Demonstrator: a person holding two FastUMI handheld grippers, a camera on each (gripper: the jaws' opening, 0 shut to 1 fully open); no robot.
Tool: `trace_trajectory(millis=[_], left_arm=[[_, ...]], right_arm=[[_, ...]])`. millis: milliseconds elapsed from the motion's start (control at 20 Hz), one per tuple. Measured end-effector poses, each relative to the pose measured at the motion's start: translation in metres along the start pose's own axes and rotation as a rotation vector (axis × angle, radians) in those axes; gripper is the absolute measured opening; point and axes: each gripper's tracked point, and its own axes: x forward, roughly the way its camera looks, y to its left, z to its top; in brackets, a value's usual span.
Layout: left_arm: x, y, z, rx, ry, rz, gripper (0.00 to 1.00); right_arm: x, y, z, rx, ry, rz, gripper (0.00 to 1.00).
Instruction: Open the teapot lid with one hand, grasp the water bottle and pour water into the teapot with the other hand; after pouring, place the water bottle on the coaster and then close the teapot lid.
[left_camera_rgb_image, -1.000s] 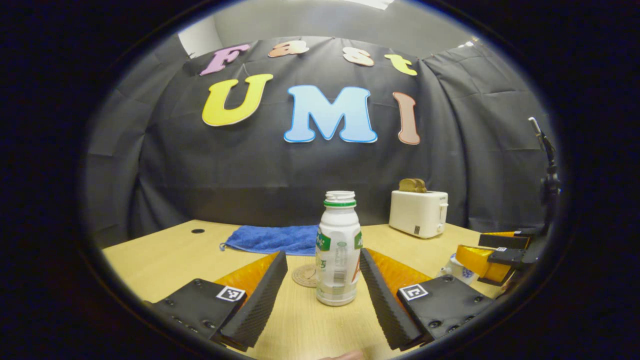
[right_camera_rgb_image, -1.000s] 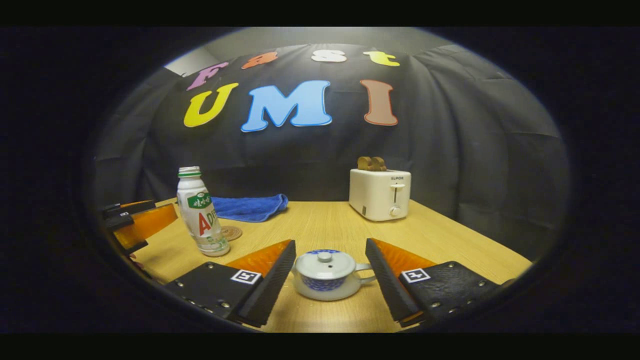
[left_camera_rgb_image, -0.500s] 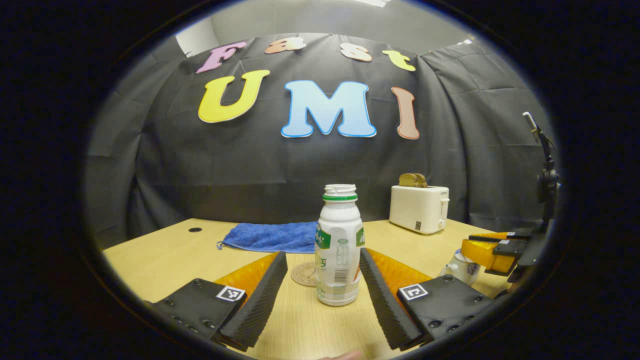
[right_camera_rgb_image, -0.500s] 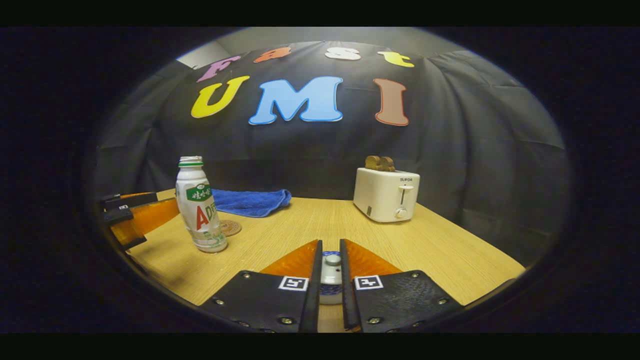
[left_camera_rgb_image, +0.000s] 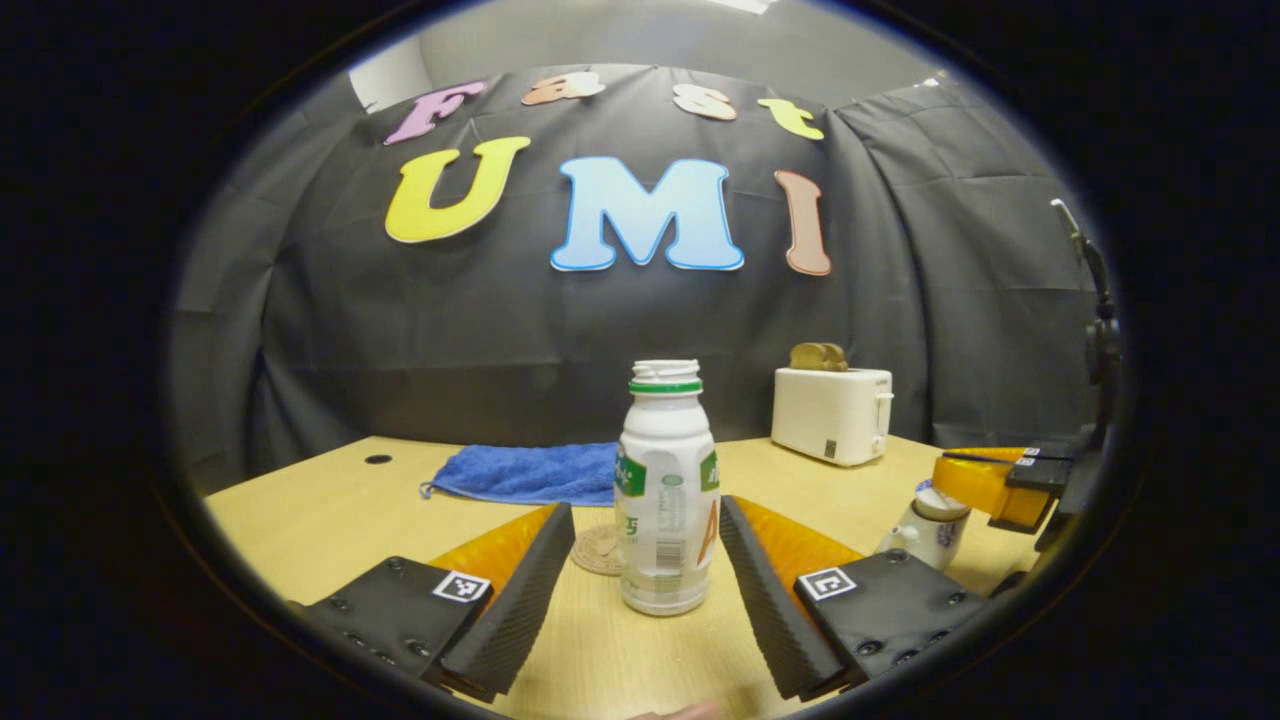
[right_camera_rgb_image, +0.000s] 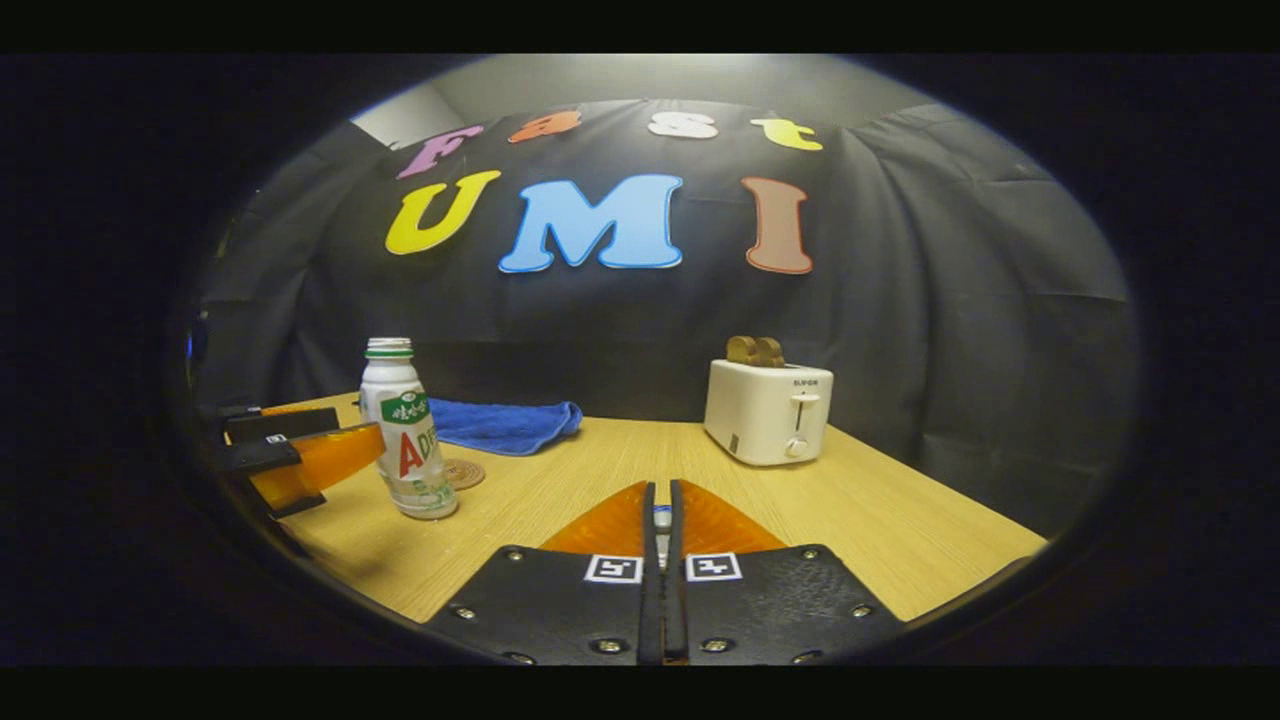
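Note:
The uncapped white water bottle (left_camera_rgb_image: 665, 500) with green label stands on the table between the fingers of my open left gripper (left_camera_rgb_image: 645, 510); neither finger touches it. The round coaster (left_camera_rgb_image: 598, 550) lies just behind the bottle to its left. Off to the right, the small white and blue teapot (left_camera_rgb_image: 922, 535) sits under my right gripper (left_camera_rgb_image: 960, 478). In the right gripper view, my right gripper (right_camera_rgb_image: 662, 487) is shut on the teapot lid's knob (right_camera_rgb_image: 662, 516), a thin sliver between the fingers. The bottle (right_camera_rgb_image: 405, 440) and my left gripper (right_camera_rgb_image: 300, 455) appear at far left there.
A blue towel (left_camera_rgb_image: 535, 472) lies at the back of the wooden table (left_camera_rgb_image: 330, 520). A white toaster (right_camera_rgb_image: 767, 410) with toast in it stands at the back right. A black stand (left_camera_rgb_image: 1098, 350) rises at the far right edge.
My right gripper closed on the teapot lid's knob and rose a little. My left gripper stayed open around the bottle, shifting slightly to the right.

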Motion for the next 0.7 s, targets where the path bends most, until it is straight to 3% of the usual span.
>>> trace_trajectory(millis=[100,150,400,450,500,550,700], left_arm=[[0.007,-0.001,0.001,0.006,-0.013,-0.017,0.99],[0.011,-0.002,0.0,0.011,-0.017,-0.026,0.99],[0.04,-0.013,0.0,0.057,-0.033,-0.065,0.99],[0.047,-0.015,-0.001,0.069,-0.035,-0.073,0.99],[0.054,-0.016,-0.003,0.07,-0.035,-0.091,1.0],[0.058,-0.015,-0.007,0.045,-0.024,-0.112,1.0],[0.08,-0.008,-0.013,-0.014,0.0,-0.091,1.0]], right_arm=[[0.0,0.004,-0.002,0.002,0.004,0.011,0.02],[-0.001,0.004,-0.003,0.003,0.007,0.015,0.18],[-0.002,0.004,0.001,0.003,-0.009,0.018,0.18],[-0.004,0.005,0.0,-0.001,-0.013,0.019,0.01],[-0.004,0.004,0.0,-0.001,-0.012,0.019,0.18],[-0.005,0.004,-0.001,0.003,-0.012,0.021,0.01],[-0.005,0.002,0.0,0.006,-0.018,0.022,0.0]])
